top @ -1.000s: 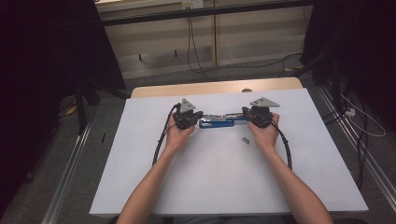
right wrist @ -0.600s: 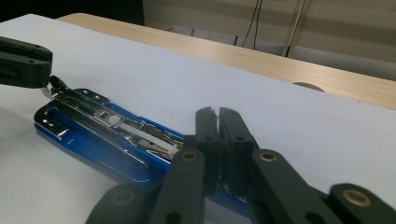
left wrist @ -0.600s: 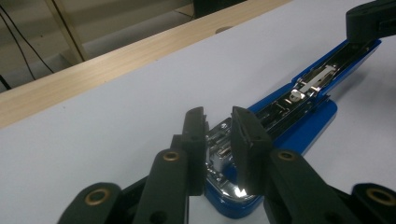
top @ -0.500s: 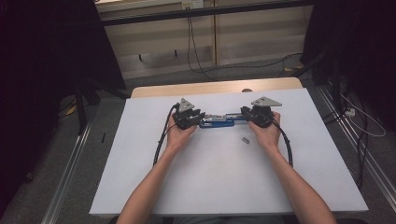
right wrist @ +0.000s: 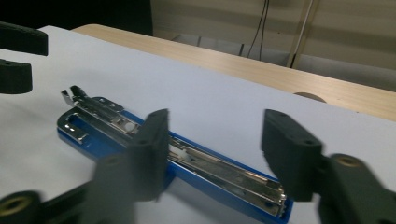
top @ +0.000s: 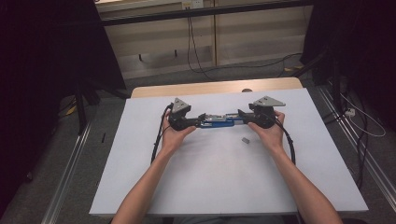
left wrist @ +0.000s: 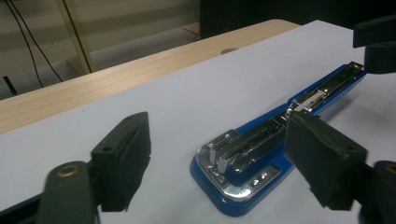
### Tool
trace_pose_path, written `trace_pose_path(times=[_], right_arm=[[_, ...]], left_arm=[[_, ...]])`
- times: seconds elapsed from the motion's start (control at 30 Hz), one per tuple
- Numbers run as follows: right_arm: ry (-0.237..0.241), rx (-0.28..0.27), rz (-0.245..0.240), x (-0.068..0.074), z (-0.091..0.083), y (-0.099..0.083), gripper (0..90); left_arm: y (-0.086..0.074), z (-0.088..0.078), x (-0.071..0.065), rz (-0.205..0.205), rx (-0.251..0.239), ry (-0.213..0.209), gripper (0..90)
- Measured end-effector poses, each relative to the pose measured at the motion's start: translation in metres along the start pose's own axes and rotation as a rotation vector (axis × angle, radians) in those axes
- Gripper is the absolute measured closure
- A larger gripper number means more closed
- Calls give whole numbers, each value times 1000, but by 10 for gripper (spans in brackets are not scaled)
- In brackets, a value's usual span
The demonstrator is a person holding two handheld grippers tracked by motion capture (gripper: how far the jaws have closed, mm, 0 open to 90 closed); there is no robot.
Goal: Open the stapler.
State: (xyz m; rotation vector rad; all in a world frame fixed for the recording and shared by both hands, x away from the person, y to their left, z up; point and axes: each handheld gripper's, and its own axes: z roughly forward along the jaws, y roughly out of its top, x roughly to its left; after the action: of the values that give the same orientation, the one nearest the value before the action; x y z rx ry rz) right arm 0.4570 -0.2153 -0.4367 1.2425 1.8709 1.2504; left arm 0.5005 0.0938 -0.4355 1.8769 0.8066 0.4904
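A blue stapler (top: 218,122) lies swung open and flat on the white table (top: 224,177), its metal staple rail facing up. My left gripper (top: 198,122) is at its left end and my right gripper (top: 240,115) at its right end. In the left gripper view the jaws (left wrist: 222,161) stand wide either side of the stapler's rounded end (left wrist: 243,163), pads off it. The right gripper (right wrist: 219,156) straddles the other end of the stapler (right wrist: 116,128) the same way. Both pairs of jaws have just been opening, and neither grips the stapler.
A small grey block (top: 245,140) lies on the table just in front of the right hand. A wooden strip (top: 219,87) runs along the table's far edge. Cables trail from both grippers past the forearms.
Both hands stay at the stapler's ends. The right gripper has shifted slightly left between the two earlier frames. The stapler has not moved.
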Motion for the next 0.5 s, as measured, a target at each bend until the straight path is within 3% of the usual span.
trace_pose_path(times=[0.1,0.2,0.37,0.5], right_arm=[[12,8,8,0,0,-1,232],[23,13,17,1,0,-2,130],[30,11,18,-1,-5,-3,59],[30,14,18,-3,-10,-4,55]], left_arm=[[-1,-2,-3,3,19,23,117],[-4,-7,-5,10,7,8,37],[-5,-18,-5,-2,-22,16,31],[-7,-26,-2,-19,-41,-7,29]])
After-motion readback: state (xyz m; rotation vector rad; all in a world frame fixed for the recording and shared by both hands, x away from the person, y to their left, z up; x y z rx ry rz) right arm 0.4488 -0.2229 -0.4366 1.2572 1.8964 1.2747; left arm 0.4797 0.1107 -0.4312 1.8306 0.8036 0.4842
